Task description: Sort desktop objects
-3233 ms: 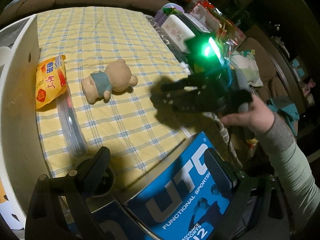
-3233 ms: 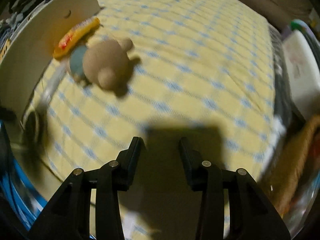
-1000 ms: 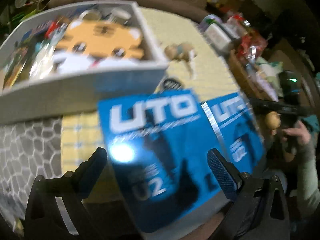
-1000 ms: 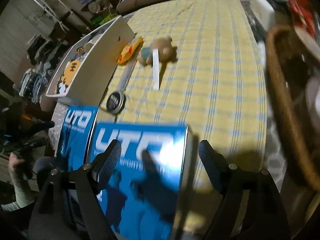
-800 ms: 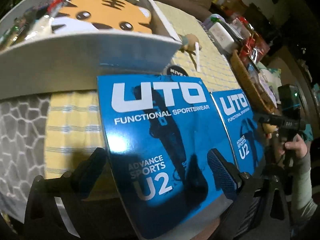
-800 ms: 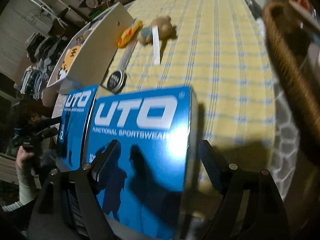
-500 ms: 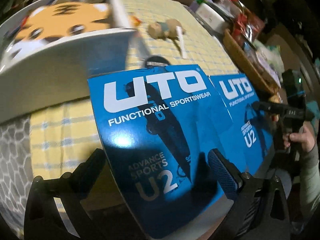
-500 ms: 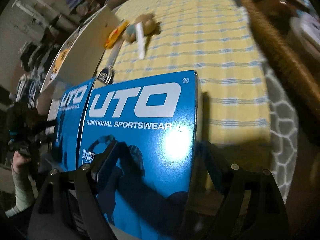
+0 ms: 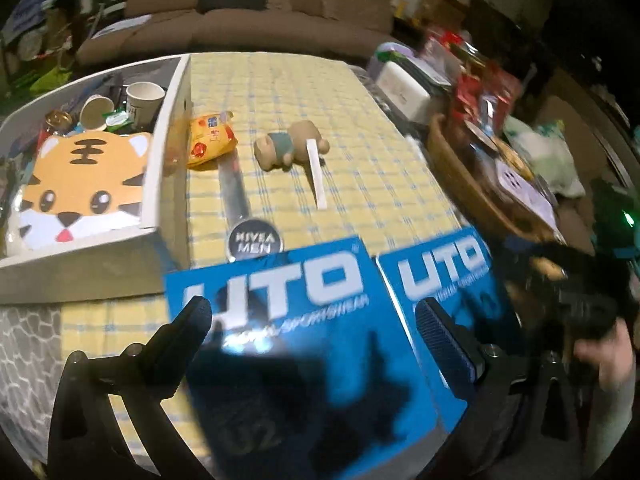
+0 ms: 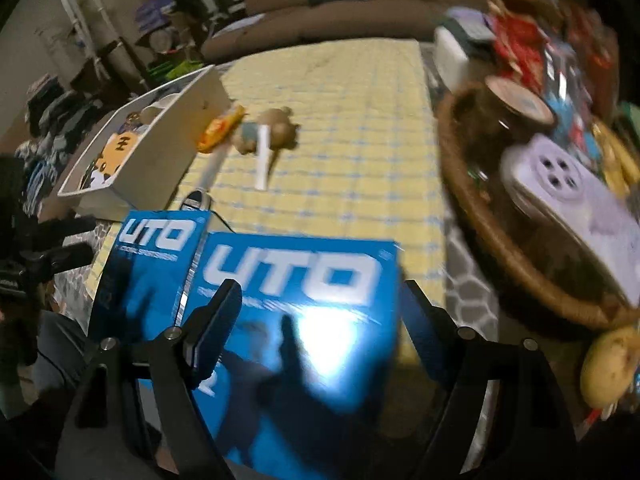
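Two blue UTO boxes lie side by side at the near edge of the yellow checked cloth. My left gripper [image 9: 316, 328] hovers open over the left box [image 9: 280, 320], its pads clear of it. My right gripper [image 10: 322, 292] is over the right box [image 10: 296, 300]: the jaws are closing slightly, one finger over the box face and the other just past its right edge, neither pressing. Beyond lie a Nivea tin [image 9: 255, 240], a clear tube [image 9: 234, 184], an orange snack packet [image 9: 210, 140] and a toy bear [image 9: 286, 146] with a white strip [image 9: 316, 176] across it.
A white tray [image 9: 160, 160] at the left holds a tiger-face item [image 9: 80, 184], paper cups and clutter. A wicker basket [image 10: 480, 220] full of things borders the cloth on the right. A brown sofa stands behind. Each view shows the other gripper in a hand beside the boxes.
Both views have swung up, showing the whole cloth. In the left wrist view the tray has slid left. The boxes stay under the fingers. The white strip was not on the bear three seconds ago.
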`<state>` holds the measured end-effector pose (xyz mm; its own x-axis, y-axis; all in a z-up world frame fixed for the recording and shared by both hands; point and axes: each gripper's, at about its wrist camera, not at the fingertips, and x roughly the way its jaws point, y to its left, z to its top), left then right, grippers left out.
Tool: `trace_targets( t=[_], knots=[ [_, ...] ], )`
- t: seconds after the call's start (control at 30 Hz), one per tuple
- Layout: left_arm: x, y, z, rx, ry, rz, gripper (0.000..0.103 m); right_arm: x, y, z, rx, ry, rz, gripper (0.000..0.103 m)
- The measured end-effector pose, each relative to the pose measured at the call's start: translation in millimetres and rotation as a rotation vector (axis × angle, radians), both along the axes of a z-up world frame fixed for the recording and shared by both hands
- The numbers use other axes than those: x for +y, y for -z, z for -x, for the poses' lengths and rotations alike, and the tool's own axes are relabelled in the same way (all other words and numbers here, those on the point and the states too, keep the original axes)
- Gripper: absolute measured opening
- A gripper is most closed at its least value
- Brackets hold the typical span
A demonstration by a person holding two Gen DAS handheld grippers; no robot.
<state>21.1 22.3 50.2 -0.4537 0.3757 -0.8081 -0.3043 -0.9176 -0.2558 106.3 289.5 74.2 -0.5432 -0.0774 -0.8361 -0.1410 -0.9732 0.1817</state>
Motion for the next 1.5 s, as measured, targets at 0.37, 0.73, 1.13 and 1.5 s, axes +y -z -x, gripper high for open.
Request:
trace_targets(
  t=[0.37, 0.73, 1.13, 1.5],
  knots=[
    [35, 43, 9, 0.057, -0.117, 0.146, 0.103, -24, 42, 20, 0.041, 0.119, -0.076, 0.103],
    [16, 49, 13, 0.111, -0.257, 0.204, 0.103, -40, 49, 31, 0.022, 0.125, -0.195, 0.103],
    [-20, 55, 22, 0.061, -0.338, 0.127, 0.103, -41, 49, 37, 0.028, 0.141, -0.190, 0.103],
    [-10, 35, -6, 0.059, -0.135, 0.169, 0.103, 35, 28, -18, -0.026, 0.218, -0.085, 0.103]
  ],
)
